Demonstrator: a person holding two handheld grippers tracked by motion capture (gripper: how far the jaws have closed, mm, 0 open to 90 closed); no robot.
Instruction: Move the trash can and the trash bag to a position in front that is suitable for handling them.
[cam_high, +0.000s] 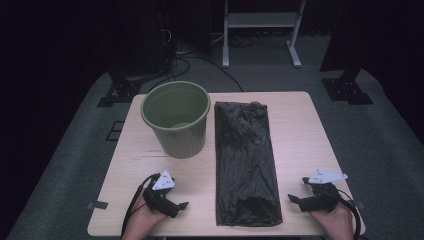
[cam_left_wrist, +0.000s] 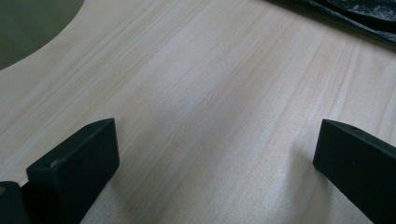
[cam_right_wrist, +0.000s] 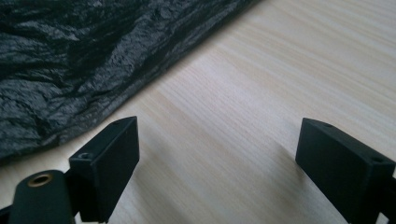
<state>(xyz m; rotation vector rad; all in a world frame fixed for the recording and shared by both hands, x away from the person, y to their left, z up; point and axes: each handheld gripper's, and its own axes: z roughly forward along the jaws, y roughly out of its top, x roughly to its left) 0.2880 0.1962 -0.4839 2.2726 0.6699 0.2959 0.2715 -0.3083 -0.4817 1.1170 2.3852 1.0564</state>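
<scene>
A: High view first. Black bag flat and crinkled down the middle of the table, from far edge to near edge. Green bin upright by the far left corner, inside too dim to read. Left gripper near the front left corner, right gripper near the front right corner, both just beside the bag, not touching. Hands cut off at the bottom.

B: Left gripper view: jaws wide apart, nothing between, just bare wood. Bag clipped at the top right, bin a blurry green patch top left.

A: Right gripper view: jaws spread too, holding nothing. Wrinkled, glossy bag top left, cropped.
</scene>
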